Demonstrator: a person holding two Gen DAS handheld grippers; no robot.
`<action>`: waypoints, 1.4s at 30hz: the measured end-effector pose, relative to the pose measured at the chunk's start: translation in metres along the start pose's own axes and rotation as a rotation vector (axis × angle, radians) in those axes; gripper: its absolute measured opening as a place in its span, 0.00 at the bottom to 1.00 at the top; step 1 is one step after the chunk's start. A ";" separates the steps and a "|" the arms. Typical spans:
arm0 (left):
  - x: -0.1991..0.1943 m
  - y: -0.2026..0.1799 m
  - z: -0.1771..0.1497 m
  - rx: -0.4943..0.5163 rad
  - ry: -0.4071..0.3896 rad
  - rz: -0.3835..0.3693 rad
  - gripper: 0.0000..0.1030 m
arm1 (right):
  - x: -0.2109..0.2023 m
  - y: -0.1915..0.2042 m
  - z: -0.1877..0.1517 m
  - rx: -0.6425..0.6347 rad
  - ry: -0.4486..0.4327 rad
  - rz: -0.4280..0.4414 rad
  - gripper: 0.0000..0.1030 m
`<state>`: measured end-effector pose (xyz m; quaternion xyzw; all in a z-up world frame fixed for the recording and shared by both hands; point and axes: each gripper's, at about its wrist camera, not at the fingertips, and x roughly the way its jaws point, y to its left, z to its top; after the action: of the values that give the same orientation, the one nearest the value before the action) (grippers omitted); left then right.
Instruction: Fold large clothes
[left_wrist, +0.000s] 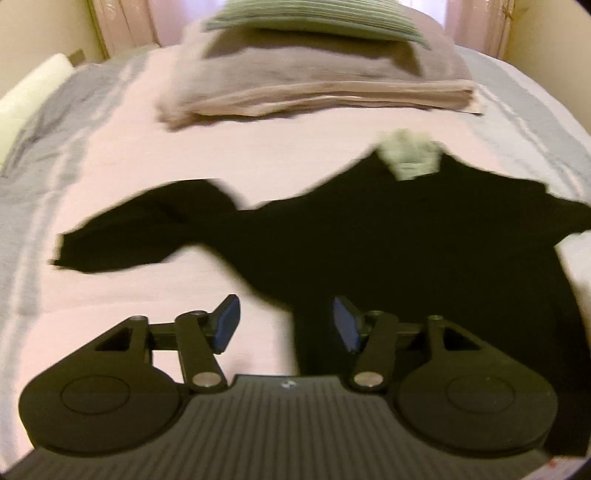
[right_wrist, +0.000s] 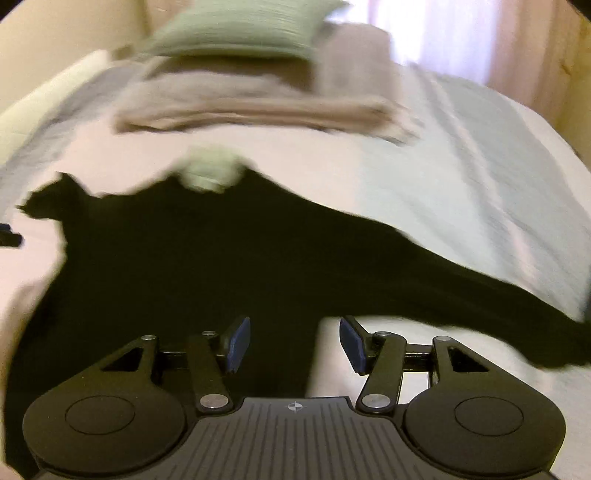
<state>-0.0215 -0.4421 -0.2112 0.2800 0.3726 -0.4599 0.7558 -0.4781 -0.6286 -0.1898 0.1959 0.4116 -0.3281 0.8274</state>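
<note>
Black shirt (left_wrist: 388, 236) lies spread out flat on the bed (left_wrist: 147, 155), with its pale collar tag (left_wrist: 410, 158) pointing to the far end. One sleeve (left_wrist: 140, 229) reaches out to the left side, and the other sleeve (right_wrist: 461, 280) reaches out to the right. Behind it sits a pile of folded tan blankets (left_wrist: 314, 92) with a green pillow (left_wrist: 314, 18) on top.

The left gripper (left_wrist: 286, 323) has its fingers wide apart and holds nothing. It hangs over the left edge of the shirt's body. The right gripper (right_wrist: 295, 345) is the same, fingers apart and empty, over the right edge of the body near the armpit.

Both pictures are smeared, so the grippers seem to be moving fast. That could be trouble. A quick grab could miss the edge and pinch the bed cover too, and then the cover would lift with the shirt. The fingers could also catch only the top layer of cloth, so the back layer would stay behind and bunch up. The left sleeve already looks a bit twisted near the shoulder. If it gets folded like that, the fold will likely be lumpy. If one side is pulled more than the other, the shirt may slide crooked.
</note>
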 end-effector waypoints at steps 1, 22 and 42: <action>0.000 0.024 -0.005 0.018 -0.009 0.001 0.54 | 0.006 0.030 0.008 -0.009 -0.008 0.015 0.50; 0.167 0.392 -0.012 -0.370 0.082 -0.234 0.49 | 0.193 0.388 0.098 -0.304 0.055 0.104 0.51; 0.072 0.416 -0.117 -0.403 0.190 0.001 0.06 | 0.166 0.347 0.022 -0.112 0.241 0.023 0.51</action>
<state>0.3401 -0.2130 -0.3034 0.1655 0.5264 -0.3474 0.7582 -0.1475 -0.4593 -0.2927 0.1920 0.5233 -0.2693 0.7853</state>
